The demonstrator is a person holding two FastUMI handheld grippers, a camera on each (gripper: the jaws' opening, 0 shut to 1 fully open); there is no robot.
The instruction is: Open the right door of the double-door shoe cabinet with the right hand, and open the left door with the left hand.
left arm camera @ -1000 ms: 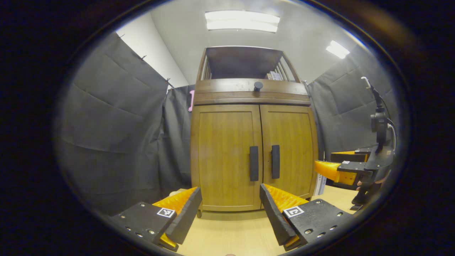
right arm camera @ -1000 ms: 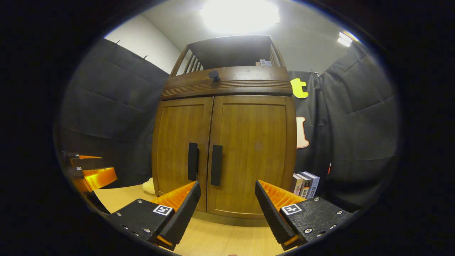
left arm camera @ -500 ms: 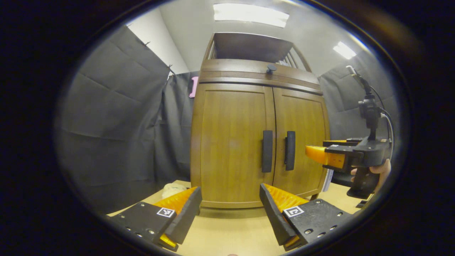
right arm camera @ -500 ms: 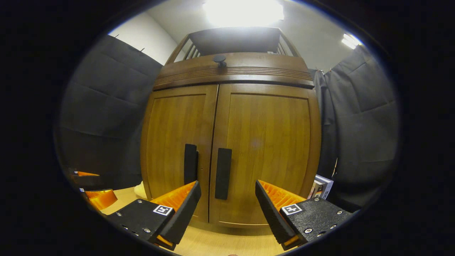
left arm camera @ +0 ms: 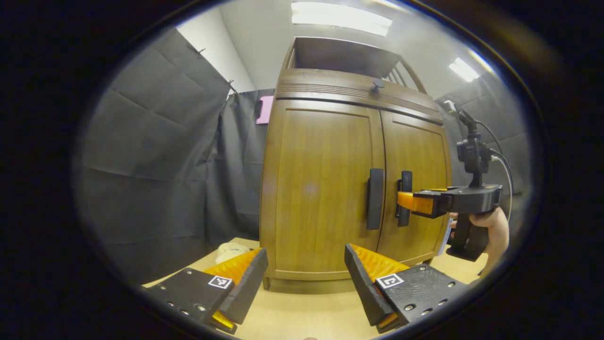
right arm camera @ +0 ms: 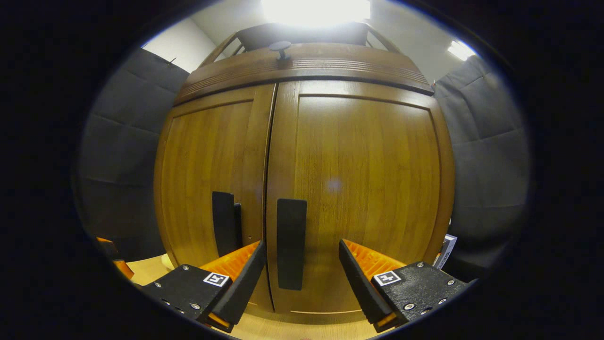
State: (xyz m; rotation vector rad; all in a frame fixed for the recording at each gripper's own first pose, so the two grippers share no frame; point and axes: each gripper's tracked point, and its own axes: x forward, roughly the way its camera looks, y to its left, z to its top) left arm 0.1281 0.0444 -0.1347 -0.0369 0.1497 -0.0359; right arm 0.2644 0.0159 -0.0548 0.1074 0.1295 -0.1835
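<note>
Tongs on your right (right arm camera: 302,264) stand released, straddling the right door's handle (right arm camera: 291,243) so closing them can pull it, while your left tongs (left arm camera: 306,278) wait spread near the shut left door (left arm camera: 321,189) of the cabinet (left arm camera: 349,89) on the table (left arm camera: 311,316).

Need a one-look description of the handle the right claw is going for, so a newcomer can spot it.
Find the brown wooden double-door cabinet standing on the light wooden table. Two black vertical bar handles flank the centre seam where its doors meet. The target is the right door's handle: it sits between the right claw's open fingers, while its twin, the left door's handle, sits beyond the seam.
</note>
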